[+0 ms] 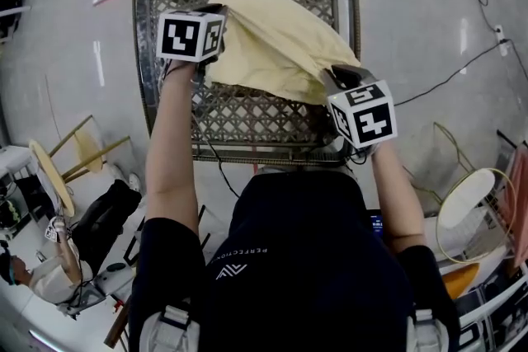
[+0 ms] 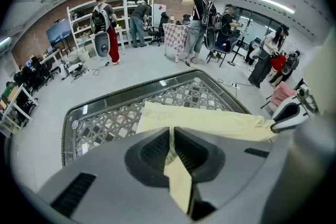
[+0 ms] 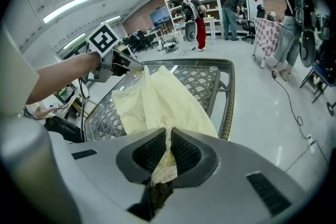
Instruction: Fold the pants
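Pale yellow cloth fills the left claw [image 2: 172, 150]: its 2 jaws are pressed together on an edge of the pants [image 1: 276, 41], and a strip of fabric runs out between them. On the other side, the right claw [image 3: 168, 150] has its jaws clamped on a bunched fold of the same cloth, puckered right at the pads. Both claws point steeply down, with their marker cubes facing up at the head camera.

The pants stretch between the 2 grips. The near edge is taut from the left claw to the right, and the rest fans away over the lattice tabletop [image 1: 247, 146] toward its far side. The right claw sits at the near right part of the tabletop, the left one at its left side.

Further out, the left forearm [image 1: 172, 152] is bare and reaches straight forward. The right forearm [image 1: 398, 198] is shorter in view and angled in. Across the room, people stand by white shelves [image 2: 122, 10].
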Available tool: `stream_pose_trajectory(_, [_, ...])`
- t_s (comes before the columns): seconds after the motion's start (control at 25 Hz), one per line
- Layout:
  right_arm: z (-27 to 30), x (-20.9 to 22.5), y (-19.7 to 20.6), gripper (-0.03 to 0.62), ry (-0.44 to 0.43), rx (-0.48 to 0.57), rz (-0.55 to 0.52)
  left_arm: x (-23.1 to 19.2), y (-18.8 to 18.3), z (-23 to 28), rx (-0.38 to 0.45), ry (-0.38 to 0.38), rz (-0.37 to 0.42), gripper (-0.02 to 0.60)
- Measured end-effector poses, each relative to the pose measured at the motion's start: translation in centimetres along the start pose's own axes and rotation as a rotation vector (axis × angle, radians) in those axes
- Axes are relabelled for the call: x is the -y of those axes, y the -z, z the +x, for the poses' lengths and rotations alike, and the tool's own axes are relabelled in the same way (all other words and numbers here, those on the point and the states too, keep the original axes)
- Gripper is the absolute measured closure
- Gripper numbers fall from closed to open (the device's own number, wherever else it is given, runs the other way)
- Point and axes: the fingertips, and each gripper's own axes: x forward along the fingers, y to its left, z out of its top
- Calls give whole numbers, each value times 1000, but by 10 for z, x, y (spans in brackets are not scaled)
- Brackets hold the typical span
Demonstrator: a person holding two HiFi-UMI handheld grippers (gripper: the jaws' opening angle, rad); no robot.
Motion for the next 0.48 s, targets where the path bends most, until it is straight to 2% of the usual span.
stream_pose_trajectory(0.32, [5, 15, -3, 543, 85, 32, 46, 0, -16, 29, -44, -42, 61, 548])
stream_pose_trajectory(0.48, [7, 22, -4, 543, 97, 61, 82, 0, -23, 39, -43, -38, 56, 548])
